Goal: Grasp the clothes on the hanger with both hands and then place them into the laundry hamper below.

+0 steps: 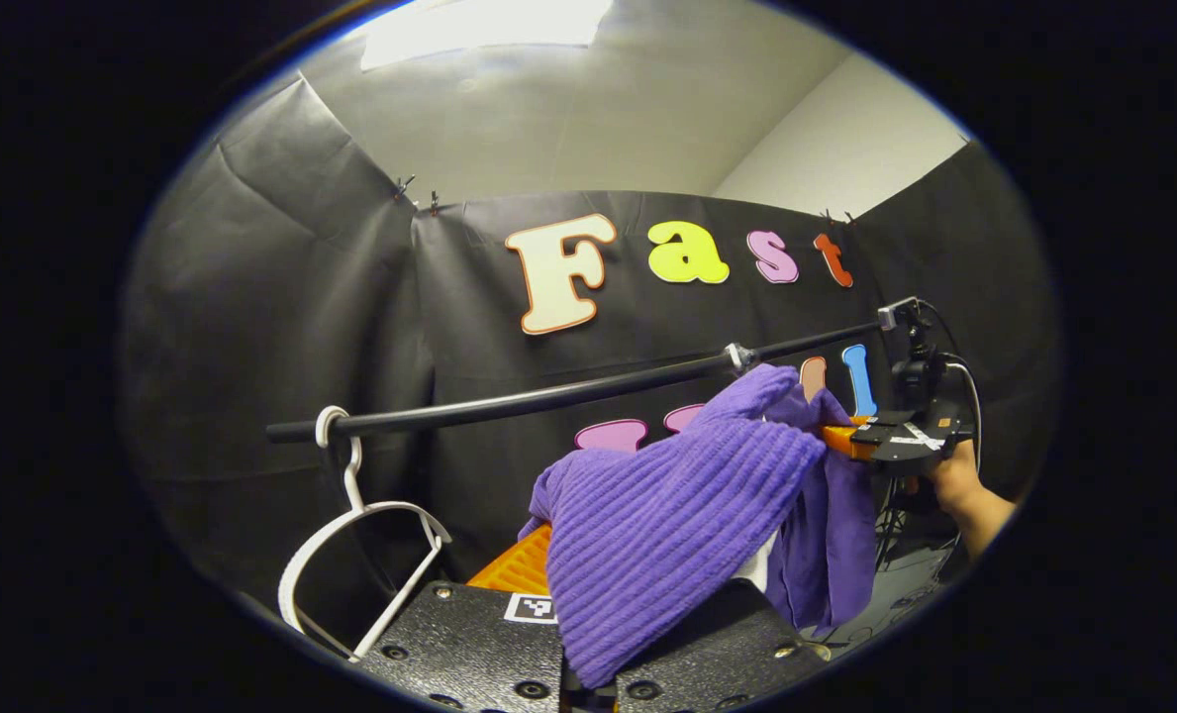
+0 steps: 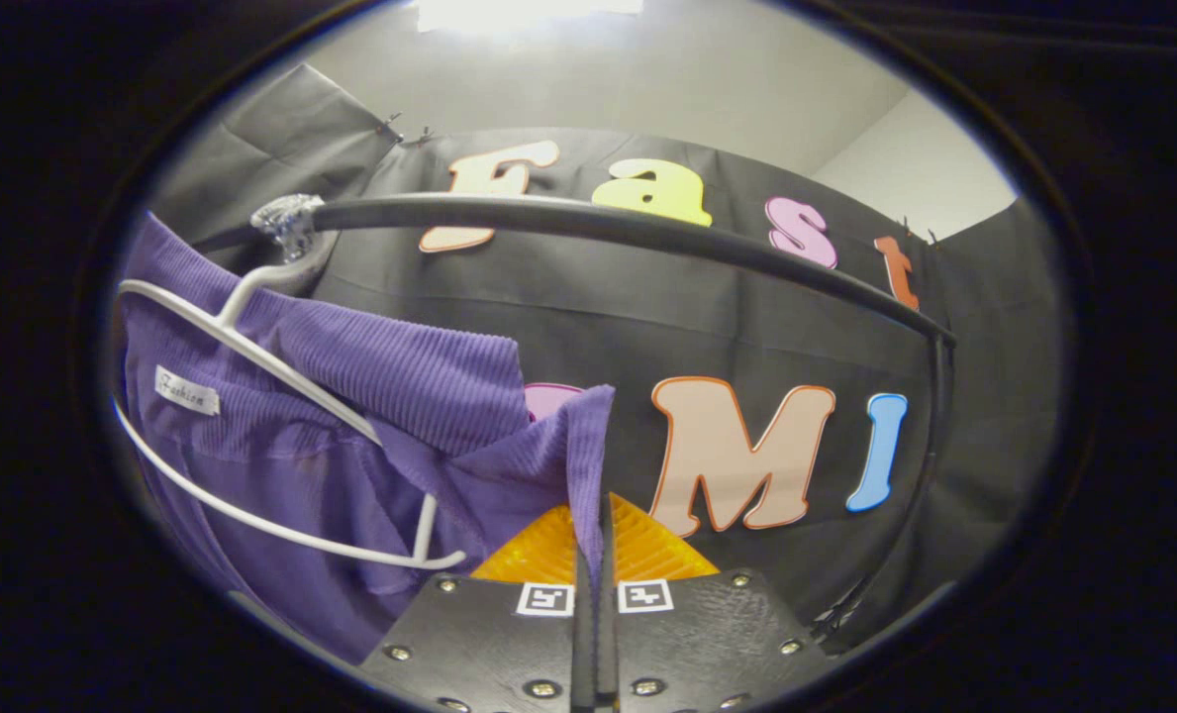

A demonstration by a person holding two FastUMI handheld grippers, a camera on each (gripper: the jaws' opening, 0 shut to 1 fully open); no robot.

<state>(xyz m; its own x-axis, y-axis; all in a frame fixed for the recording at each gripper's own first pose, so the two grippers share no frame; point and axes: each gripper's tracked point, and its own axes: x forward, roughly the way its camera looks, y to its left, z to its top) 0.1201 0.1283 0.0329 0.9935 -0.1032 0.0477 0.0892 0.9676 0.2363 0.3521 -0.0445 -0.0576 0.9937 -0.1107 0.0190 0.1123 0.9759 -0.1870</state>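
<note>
A purple ribbed garment [image 1: 677, 515] drapes over my left gripper [image 1: 593, 564], which is shut on it; one finger [image 1: 519, 569] shows beside the cloth and the other is covered. In the left gripper view, my right gripper [image 1: 895, 436], held by a hand [image 1: 954, 485], grips the garment's far edge just under the black rail [image 1: 548, 396]. In the right gripper view, my right gripper [image 2: 593, 530] is shut on a thin edge of the garment [image 2: 370, 396]. The cloth hangs around a white hanger [image 2: 251, 361] hooked on the rail [image 2: 647, 228].
A bare white hanger [image 1: 350, 535] hangs near the rail's left end in the left gripper view. A metal clamp [image 1: 738, 356] sits midway along the rail. The rail's upright post [image 2: 934, 436] stands at the right, with the black cloth wall close behind.
</note>
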